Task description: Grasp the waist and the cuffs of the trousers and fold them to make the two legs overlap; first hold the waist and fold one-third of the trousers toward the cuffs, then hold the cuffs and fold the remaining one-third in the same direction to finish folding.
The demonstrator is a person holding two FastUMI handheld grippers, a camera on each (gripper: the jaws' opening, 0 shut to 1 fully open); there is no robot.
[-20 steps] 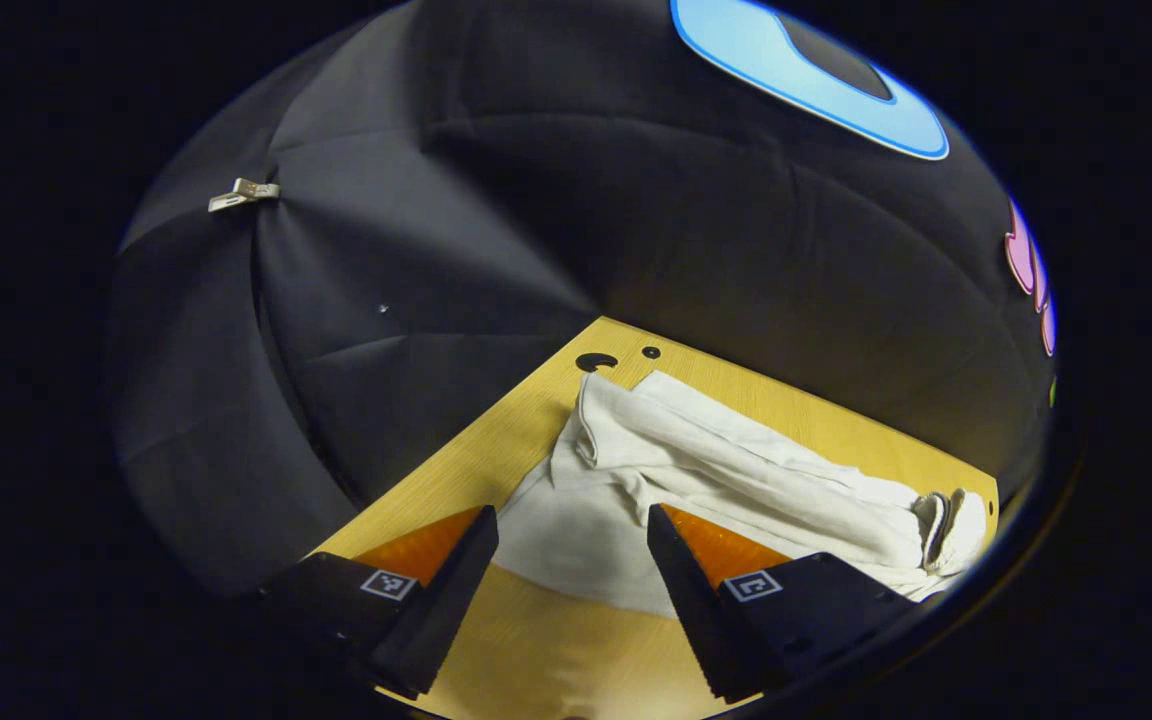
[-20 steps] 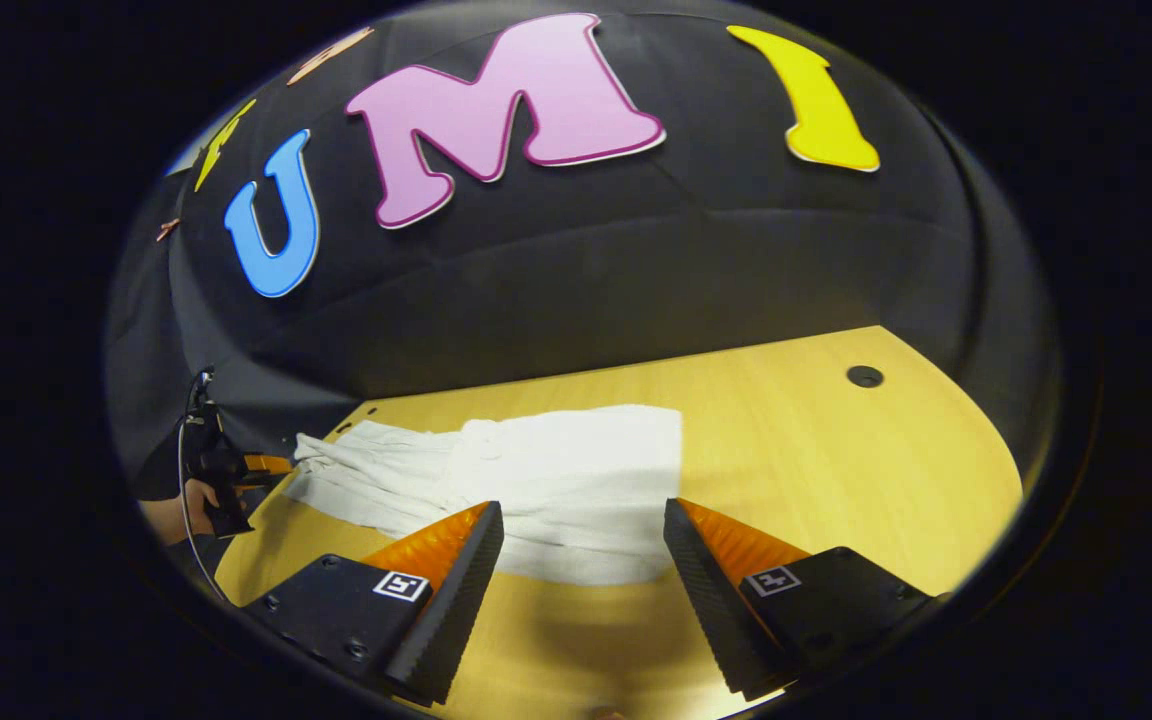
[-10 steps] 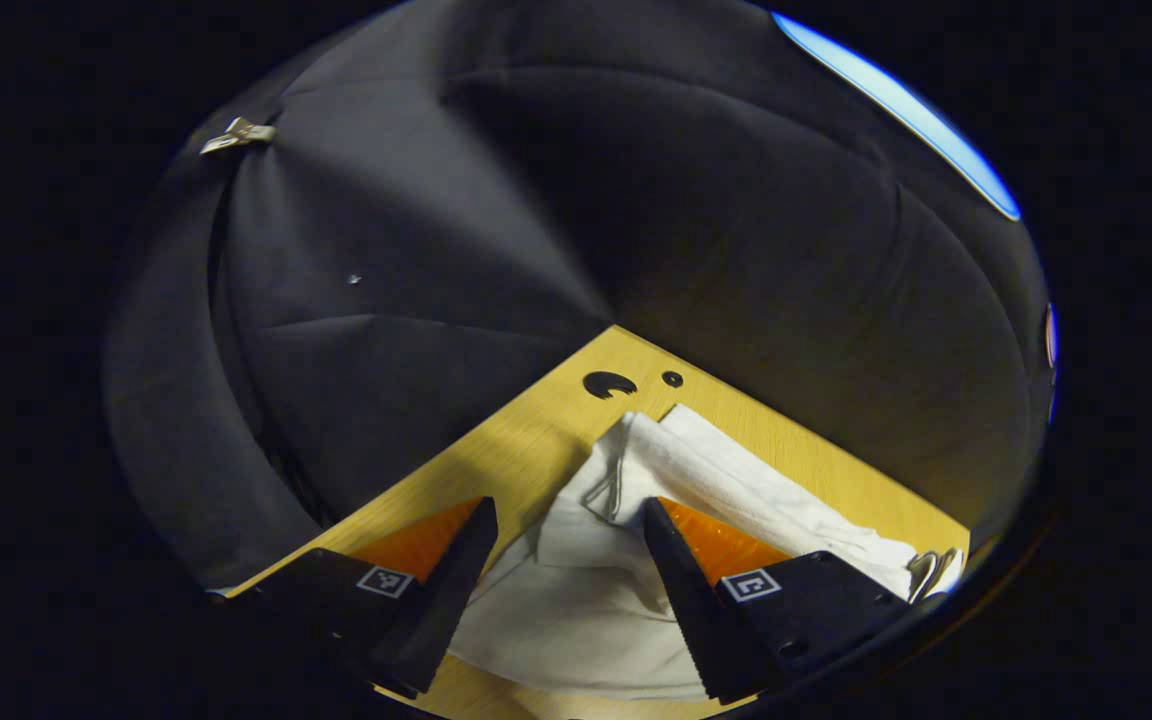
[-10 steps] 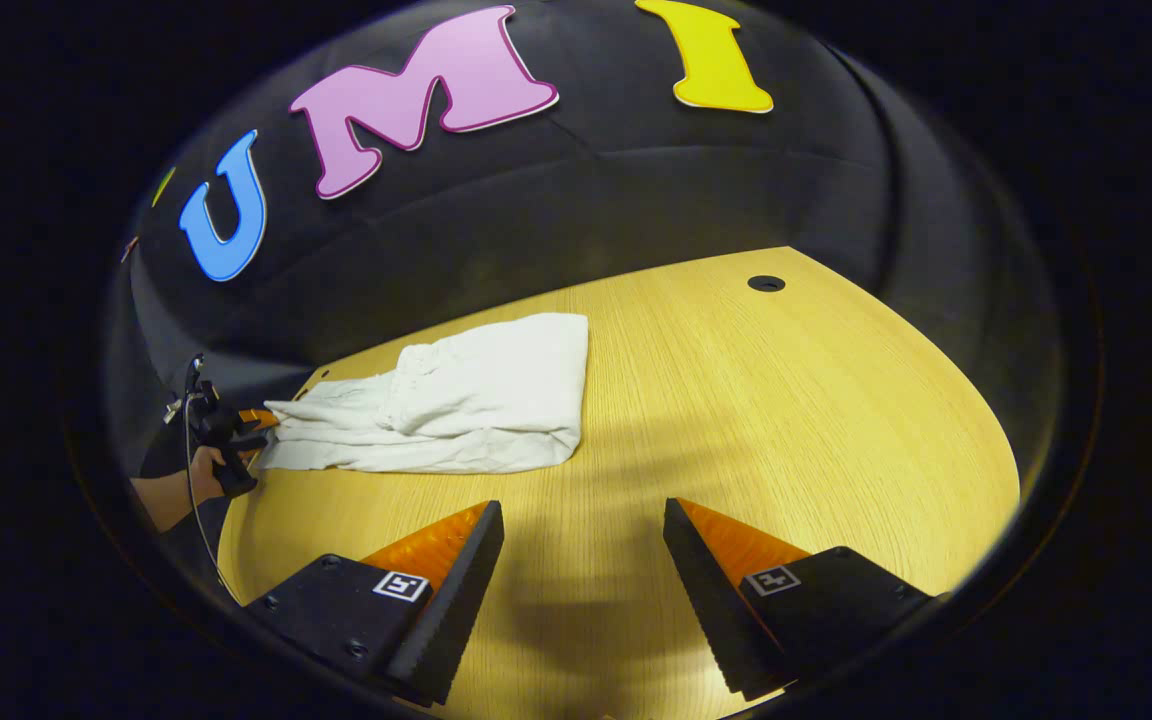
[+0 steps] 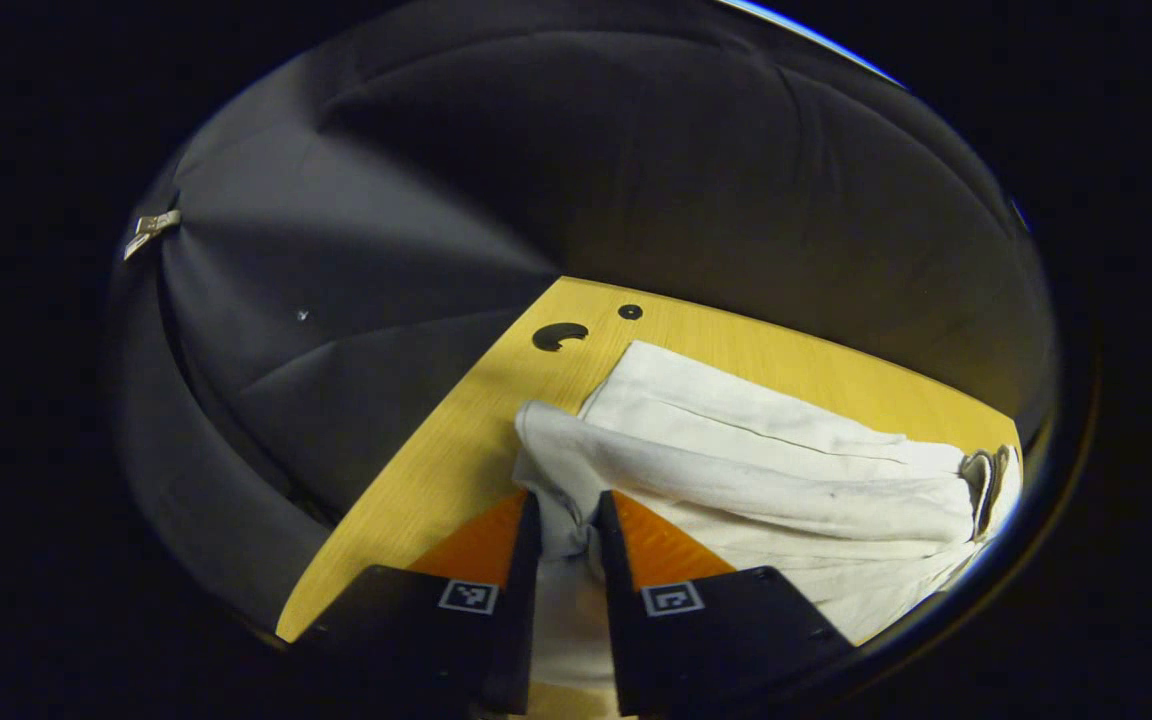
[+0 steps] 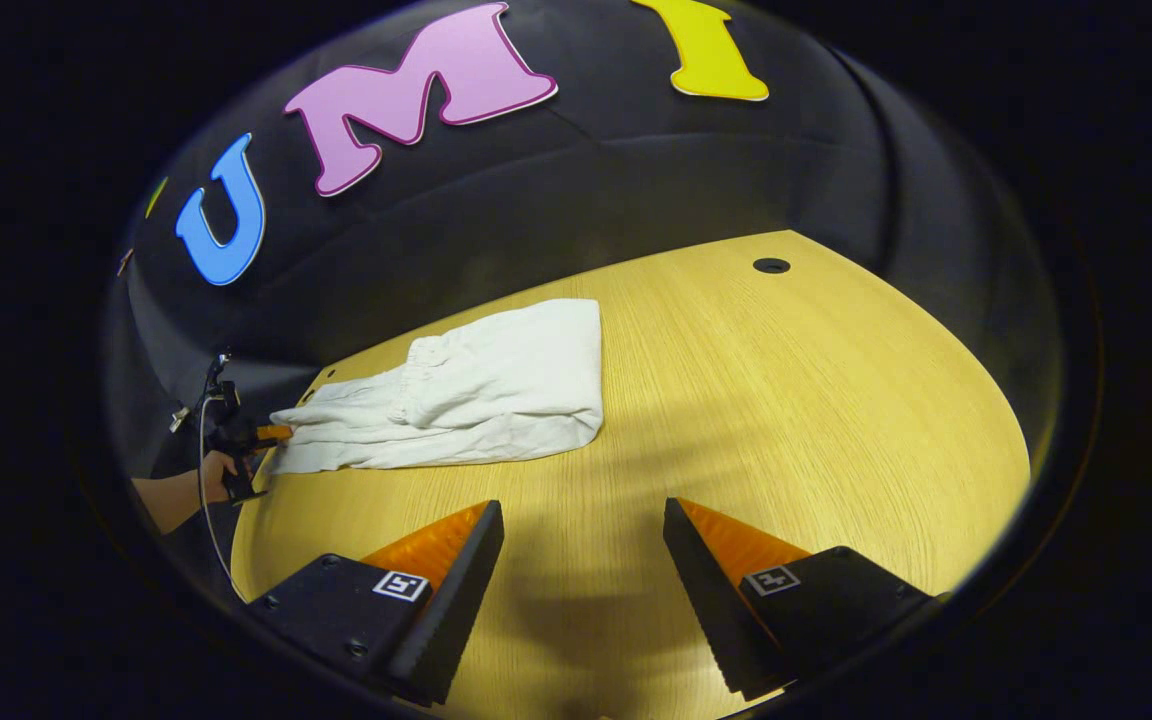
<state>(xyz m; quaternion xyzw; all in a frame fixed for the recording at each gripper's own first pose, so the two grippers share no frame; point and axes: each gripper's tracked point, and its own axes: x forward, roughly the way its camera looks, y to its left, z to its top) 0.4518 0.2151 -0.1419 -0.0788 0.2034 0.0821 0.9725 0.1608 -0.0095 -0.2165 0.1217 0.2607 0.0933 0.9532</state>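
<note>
In the left gripper view, we see the left gripper (image 5: pixel 566 525) with its two fingers drawn close together, both pressing on a bunched fold of the white trousers (image 5: pixel 756 470) at the cuff end. The pinched cloth rises in a small hump just ahead of the fingertips and runs back between the fingers toward the camera. From the grip, the trousers stretch away ahead and to the right of the fingers, lying on the wooden table (image 5: pixel 456 460), with one leg folded along the top of the other. At the far right end we see a thicker, doubled edge of cloth. Beyond the fingertips, near the table's far corner, sit a curved cut-out (image 5: pixel 558 336) and a small round hole (image 5: pixel 629 312) in the wood.

In the right gripper view, the right gripper (image 6: pixel 584 515) has its fingers spread wide apart, with nothing between them; bare tabletop (image 6: pixel 786 400) lies under and ahead of them. The trousers (image 6: pixel 476 395) lie well ahead and to the left of these fingers, flat on the table, the folded wide end nearer the middle and the narrow end trailing left. At that narrow end, far left of the fingers, we see the left gripper (image 6: pixel 274 433) touching the cloth, held by a person's hand (image 6: pixel 214 470). A round hole (image 6: pixel 770 265) shows far ahead and to the right.
</note>
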